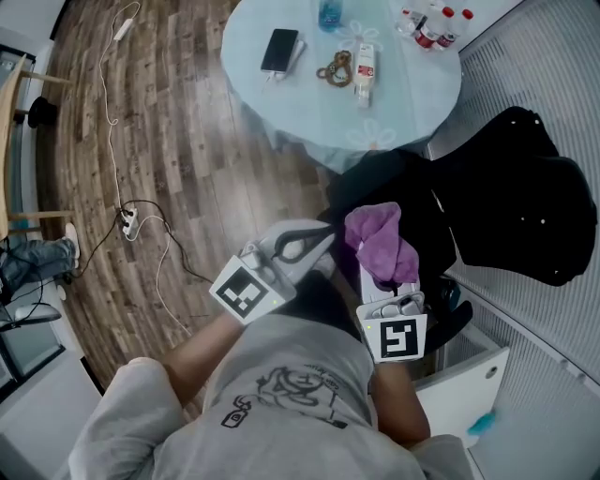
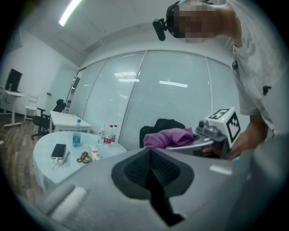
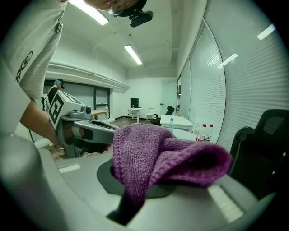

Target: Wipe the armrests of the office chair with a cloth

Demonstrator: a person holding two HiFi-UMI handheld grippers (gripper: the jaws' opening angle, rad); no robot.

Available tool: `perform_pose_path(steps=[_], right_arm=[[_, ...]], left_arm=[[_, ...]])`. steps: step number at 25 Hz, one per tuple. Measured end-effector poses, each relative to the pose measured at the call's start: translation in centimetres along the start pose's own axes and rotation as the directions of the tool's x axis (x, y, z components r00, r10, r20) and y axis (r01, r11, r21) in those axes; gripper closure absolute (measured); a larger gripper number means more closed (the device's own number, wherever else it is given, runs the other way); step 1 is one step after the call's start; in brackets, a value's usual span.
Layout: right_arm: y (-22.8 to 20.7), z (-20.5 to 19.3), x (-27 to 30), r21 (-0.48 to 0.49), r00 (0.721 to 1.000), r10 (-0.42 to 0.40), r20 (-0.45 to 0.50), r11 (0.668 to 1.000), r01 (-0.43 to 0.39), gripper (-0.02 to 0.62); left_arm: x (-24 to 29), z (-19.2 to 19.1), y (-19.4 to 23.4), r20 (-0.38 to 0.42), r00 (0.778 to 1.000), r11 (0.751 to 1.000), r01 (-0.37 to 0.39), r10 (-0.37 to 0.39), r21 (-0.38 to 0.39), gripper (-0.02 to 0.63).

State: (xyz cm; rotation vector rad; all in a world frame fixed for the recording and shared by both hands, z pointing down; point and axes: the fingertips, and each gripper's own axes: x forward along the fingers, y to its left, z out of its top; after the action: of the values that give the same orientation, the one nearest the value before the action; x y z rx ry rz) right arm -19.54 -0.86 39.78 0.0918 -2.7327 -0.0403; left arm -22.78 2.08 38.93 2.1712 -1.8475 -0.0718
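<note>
Off to the right in the head view: black office chair (image 1: 511, 187), bulky, close against the window blinds (image 1: 553, 75). Armrests not to be separated from the dark mass.

Beyond the chair, a round table (image 1: 309, 103) under a pale cover, carrying a phone (image 1: 279, 50) and some bottles (image 1: 433, 23).

Nearer to the body, the left gripper (image 1: 323, 239): jaws together, nothing between them.

Beside it, the right gripper (image 1: 382, 281): clamped on a purple cloth (image 1: 380, 242), bunched up and folded over the jaws. Held in the air, touching no part of the chair.

Chair ahead and to the right of the right gripper, so this one clearly nearer; left gripper on the far side of the cloth.

Probably next: carry the cloth forward-right and down onto an armrest, then rub along its length. Direction of that length not readable from these views.
</note>
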Motion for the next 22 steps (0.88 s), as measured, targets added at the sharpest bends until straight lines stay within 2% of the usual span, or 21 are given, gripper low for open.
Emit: perform_pose_path(steps=[8,13,18,22], right_arm=[[-1.1,-6.0,6.2,-0.024,0.994,0.044,-0.101,0.999,-0.047,0.563],[-1.2,-11.0,10.4,0.017,0.982,0.08,-0.174,0.997,-0.078,0.563],[-1.3,-16.2,14.0,0.037,0.96,0.109,-0.26,0.994,-0.103,0.563],[-1.1,-20.3,15.8,0.037,0.927,0.129,-0.353,0.992,-0.125,0.563]], left_arm=[[2.3,-4.2,3.5,-0.003,1.0,1.0,0.014,-0.014,0.008,0.604],[3.6,-7.7,5.8,-0.027,0.999,1.0,0.021,-0.02,0.019,0.604],[5.0,-11.5,8.1,-0.072,0.997,0.999,0.028,-0.025,0.043,0.604],[5.7,-13.6,9.4,-0.101,0.995,0.999,0.025,-0.022,0.034,0.604]])
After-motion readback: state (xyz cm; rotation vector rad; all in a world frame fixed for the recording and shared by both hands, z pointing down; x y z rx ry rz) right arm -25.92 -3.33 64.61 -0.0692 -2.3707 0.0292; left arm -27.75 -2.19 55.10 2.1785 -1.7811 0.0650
